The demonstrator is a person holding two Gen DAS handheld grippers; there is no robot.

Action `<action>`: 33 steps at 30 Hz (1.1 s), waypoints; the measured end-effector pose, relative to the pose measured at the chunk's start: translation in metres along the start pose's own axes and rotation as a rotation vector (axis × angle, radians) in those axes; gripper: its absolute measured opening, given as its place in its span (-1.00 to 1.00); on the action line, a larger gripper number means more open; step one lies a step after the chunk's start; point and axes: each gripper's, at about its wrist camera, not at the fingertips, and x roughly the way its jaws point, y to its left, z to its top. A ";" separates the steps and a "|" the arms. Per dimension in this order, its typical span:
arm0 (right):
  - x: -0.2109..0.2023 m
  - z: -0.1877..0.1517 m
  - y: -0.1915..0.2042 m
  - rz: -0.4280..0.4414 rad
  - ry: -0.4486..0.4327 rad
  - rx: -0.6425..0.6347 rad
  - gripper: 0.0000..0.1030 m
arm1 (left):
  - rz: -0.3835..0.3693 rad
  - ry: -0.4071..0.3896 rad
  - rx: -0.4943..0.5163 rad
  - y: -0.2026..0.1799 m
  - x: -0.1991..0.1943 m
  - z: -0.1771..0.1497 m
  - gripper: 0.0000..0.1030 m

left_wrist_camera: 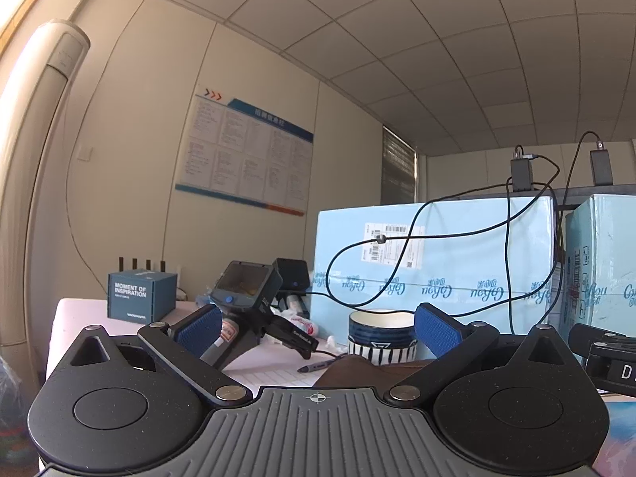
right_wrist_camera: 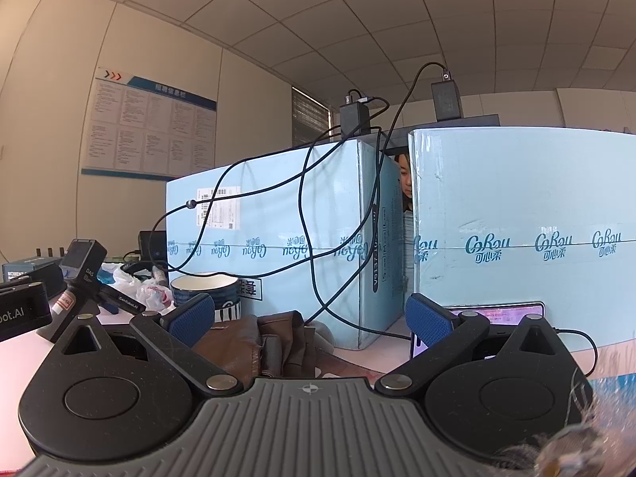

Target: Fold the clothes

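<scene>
**Both grippers level and empty, brown garment still bunched ahead**

2 pale blue cartons (right_wrist_camera: 278, 214) fill the back of the bench (left_wrist_camera: 79, 318), with black cables (right_wrist_camera: 310, 206) looping down their fronts from chargers on top. In front of them stands a blue-and-white striped bowl (left_wrist_camera: 381, 338), and to the left a spare black handheld gripper (left_wrist_camera: 254, 302) on its stand, beside a small dark blue box (left_wrist_camera: 141, 294). A phone (right_wrist_camera: 497, 312) with a lit screen lies at the foot of the right carton.

The task's thing, a brown garment (right_wrist_camera: 254, 346), sits crumpled on the bench just ahead of the right gripper (right_wrist_camera: 310, 320), near the bowl; the left wrist view catches only a brown edge of it (left_wrist_camera: 357, 369) under the left gripper (left_wrist_camera: 318, 328).

On both grippers the blue-padded fingers (left_wrist_camera: 437, 330) stand wide apart with nothing between them.

The step in hand looks like the first reach. To do it well, both cameras probably need to tip down so the cloth is properly seen, then each gripper should pick a separate edge or corner rather than the middle of the heap, and draw the garment toward the open bench, away from the bowl and the hanging cables, to spread it flat before any fold.
</scene>
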 end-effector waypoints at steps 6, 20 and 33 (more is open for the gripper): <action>-0.002 0.000 0.000 -0.011 -0.002 0.002 1.00 | -0.028 0.008 -0.030 0.003 0.001 0.000 1.00; -0.012 0.002 0.002 -0.110 -0.002 -0.020 1.00 | -0.047 0.030 -0.101 0.014 0.006 0.000 1.00; -0.089 0.026 -0.029 -0.219 -0.034 0.088 1.00 | -0.075 0.047 -0.112 0.015 0.009 -0.001 1.00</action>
